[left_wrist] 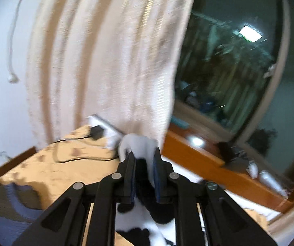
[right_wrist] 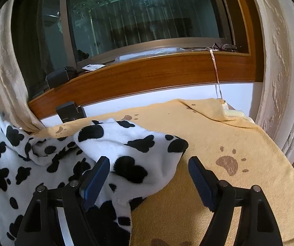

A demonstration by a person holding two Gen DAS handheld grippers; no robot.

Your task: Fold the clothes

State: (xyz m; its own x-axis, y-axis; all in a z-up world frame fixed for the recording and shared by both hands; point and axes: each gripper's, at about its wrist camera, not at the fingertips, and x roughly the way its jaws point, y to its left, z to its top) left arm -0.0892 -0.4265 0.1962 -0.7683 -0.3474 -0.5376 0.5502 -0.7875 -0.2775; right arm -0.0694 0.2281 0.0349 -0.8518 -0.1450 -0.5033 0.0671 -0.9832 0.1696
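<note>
Fold barely begun. The cow-print fleece point(right_wrist: 50, 164) lay rumpled on the yellow blanket point(right_wrist: 239, 143), window-side part bunched, no neat fold visible yet. Left gripper point(left_wrist: 144, 157) was clamped on 1 white edge of the fleece, lifted clear of the blanket toward the curtain point(left_wrist: 106, 51). Right gripper point(right_wrist: 149, 174) hung over the blanket w/ jaws wide apart, gripping nothing, a fleece flap just below its left pad. Left to do: spread flat, then all folds, judging by the mess.

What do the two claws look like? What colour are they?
Both claws are black, built from flat bars with long cut-out slots, joined by round silver pins. The left claw and the right claw each have two fingers, lined inside with dark blue ribbed pads. No cables or sleeves show.
</note>
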